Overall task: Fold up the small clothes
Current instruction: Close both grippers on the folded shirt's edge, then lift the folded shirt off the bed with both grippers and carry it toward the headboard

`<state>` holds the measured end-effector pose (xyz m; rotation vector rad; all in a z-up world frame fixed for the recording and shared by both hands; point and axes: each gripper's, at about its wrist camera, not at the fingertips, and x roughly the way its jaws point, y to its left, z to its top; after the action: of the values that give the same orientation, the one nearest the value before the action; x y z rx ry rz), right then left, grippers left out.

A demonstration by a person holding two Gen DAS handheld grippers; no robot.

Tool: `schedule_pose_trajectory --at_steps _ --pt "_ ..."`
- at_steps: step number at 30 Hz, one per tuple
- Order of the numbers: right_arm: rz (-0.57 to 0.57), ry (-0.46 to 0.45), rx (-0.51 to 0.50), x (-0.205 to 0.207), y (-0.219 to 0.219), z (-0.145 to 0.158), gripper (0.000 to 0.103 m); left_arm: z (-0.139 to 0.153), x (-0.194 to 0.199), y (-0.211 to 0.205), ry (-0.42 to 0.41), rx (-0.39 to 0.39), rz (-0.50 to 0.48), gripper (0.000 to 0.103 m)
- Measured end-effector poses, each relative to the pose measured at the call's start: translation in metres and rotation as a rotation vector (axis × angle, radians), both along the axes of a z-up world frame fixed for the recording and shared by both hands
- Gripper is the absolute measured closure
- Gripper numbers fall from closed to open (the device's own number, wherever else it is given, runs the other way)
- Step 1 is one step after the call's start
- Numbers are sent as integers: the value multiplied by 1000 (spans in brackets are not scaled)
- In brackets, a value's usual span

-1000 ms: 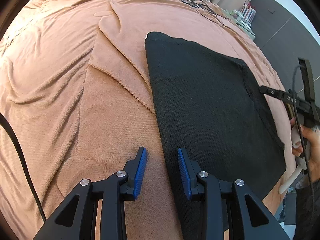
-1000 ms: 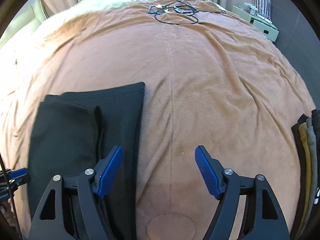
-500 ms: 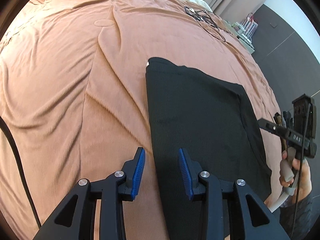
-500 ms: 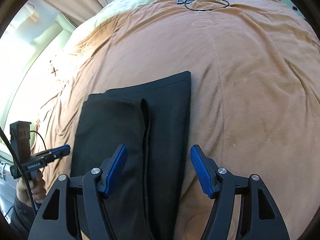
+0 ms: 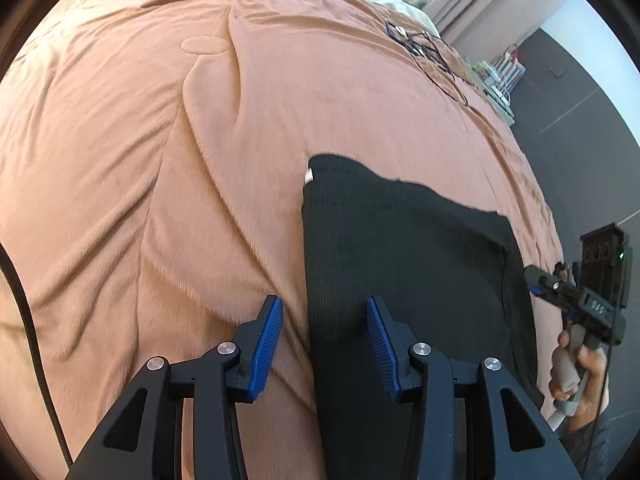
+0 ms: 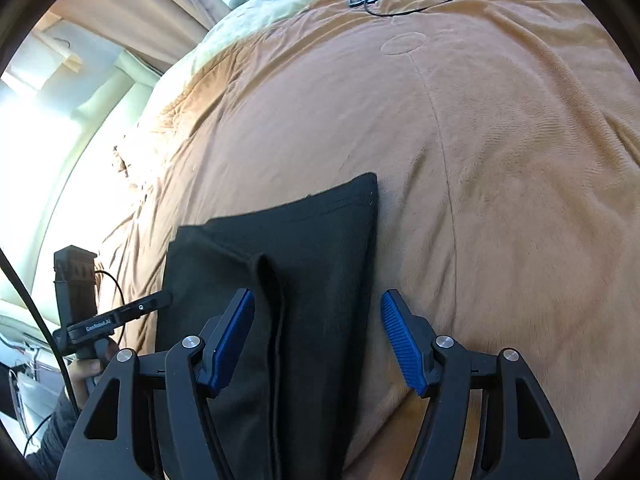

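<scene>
Hovering over a black garment lying flat on the bed: left tool w/ jaws just widening, right tool wide, both empty. Soft, light knit; we'd pinch near-edge corners.

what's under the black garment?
The black garment lies flat on the brown blanket, which shows on every visible side of it. One flap is folded over its own lower layer. Anything beneath the cloth itself is covered and cannot be seen.
</scene>
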<state>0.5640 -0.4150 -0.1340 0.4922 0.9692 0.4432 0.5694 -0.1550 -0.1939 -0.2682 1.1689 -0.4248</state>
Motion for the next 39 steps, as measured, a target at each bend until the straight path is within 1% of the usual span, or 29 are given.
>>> schedule_pose_trajectory --at_steps 5,7,10,12,13,14,15,16,17,20,22,25,26,32,35,39 --pt "21 -5 78 2 -4 -6 39 0 14 -6 -17 11 -10 66" --pt "44 0 117 -2 -8 -9 39 -1 20 -7 -16 1 -7 70" --pt "100 29 124 -5 -7 -17 40 -4 30 -6 -10 -25 -3 73" --pt "112 41 123 -6 -6 -20 44 -6 37 -5 -3 -45 1 78" --pt "109 44 121 -9 -9 -20 49 -6 39 -5 -2 -48 4 79" --pt "103 46 113 -9 -10 -20 58 -7 41 -5 -1 -53 8 83" --pt "96 51 100 -6 -11 -20 64 -7 42 -5 0 -56 10 87" --pt "84 58 84 -2 -12 -21 72 -8 43 -5 3 -59 13 88" --pt "75 63 75 1 -11 -21 76 -8 44 -7 6 -58 16 90" --pt "68 56 66 8 -9 -19 77 -5 44 -12 -2 -48 16 95" --pt "83 46 39 11 5 -16 77 -3 45 -14 -8 -39 11 96" --pt "98 30 -33 6 21 -11 92 -1 46 -14 -10 -34 10 98" --pt "99 28 -48 9 28 -10 94 0 47 -14 -11 -37 13 98" --pt "117 -59 -35 -7 37 13 95 15 40 -8 -51 -68 22 99" --pt "110 -90 -51 -22 37 26 95 29 34 -5 -78 -80 20 99" --pt "106 -132 -63 -41 38 47 95 53 25 -3 -118 -97 18 99"
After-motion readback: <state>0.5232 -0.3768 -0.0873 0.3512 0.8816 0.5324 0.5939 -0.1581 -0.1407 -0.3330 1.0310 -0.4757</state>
